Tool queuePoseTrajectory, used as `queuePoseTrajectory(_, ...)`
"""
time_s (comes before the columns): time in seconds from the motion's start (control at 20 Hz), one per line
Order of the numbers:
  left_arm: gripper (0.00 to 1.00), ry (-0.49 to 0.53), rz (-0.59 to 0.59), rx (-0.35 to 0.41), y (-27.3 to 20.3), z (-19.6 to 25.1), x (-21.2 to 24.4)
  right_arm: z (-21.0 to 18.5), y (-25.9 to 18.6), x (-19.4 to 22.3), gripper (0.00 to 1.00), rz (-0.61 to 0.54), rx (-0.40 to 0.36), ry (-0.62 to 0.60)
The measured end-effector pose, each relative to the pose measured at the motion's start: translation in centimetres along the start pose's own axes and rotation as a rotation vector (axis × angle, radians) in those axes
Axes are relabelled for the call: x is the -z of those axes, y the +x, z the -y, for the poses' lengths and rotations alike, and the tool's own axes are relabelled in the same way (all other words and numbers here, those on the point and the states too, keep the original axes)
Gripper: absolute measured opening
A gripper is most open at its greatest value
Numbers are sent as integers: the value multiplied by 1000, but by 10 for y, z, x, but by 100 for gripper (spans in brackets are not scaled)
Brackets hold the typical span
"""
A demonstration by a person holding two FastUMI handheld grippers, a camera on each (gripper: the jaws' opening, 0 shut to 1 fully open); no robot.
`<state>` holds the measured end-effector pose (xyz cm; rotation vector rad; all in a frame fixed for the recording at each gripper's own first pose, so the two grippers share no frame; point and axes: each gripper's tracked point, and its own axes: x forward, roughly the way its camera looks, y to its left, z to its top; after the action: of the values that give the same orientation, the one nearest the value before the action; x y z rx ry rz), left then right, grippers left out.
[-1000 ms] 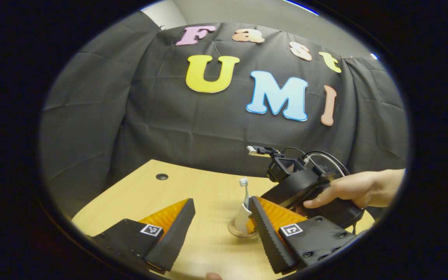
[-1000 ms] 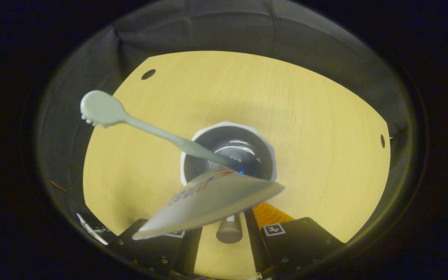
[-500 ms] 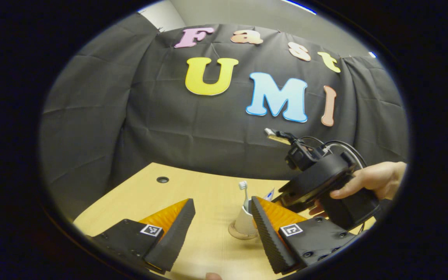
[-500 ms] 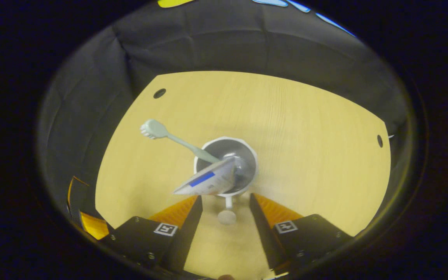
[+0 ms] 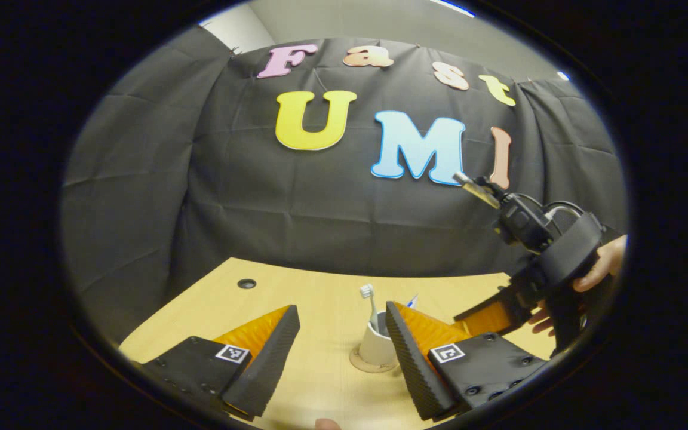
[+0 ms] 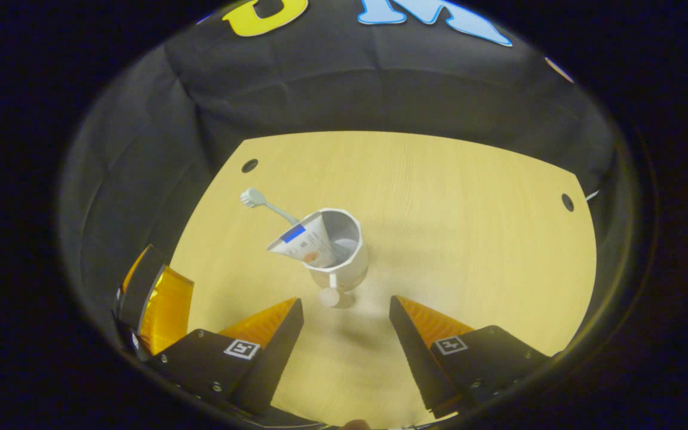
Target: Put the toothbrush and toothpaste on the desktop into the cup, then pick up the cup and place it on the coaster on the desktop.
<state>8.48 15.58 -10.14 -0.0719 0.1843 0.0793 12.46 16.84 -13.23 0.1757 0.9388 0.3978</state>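
On the pale wooden desktop (image 6: 439,197), the cup (image 6: 344,254) holding toothbrush (image 6: 254,198) and toothpaste (image 6: 305,242) is being seen mid-frame, already on its coaster (image 5: 371,362), just ahead of the right gripper (image 6: 347,310), gaping empty; the left gripper (image 5: 341,322) is likewise being held open, empty.

Bare desktop (image 6: 451,197) lay open all around the cup (image 6: 344,254); toothbrush (image 6: 263,203) and toothpaste (image 6: 302,242) jutted above its rim.
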Motion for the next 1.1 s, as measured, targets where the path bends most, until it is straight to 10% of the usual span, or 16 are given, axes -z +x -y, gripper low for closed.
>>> queuePoseTrajectory(1.1, 94, 27, 127, 95, -51, 104, -77, 71, -176, -27, 93, 824, 254, -192)
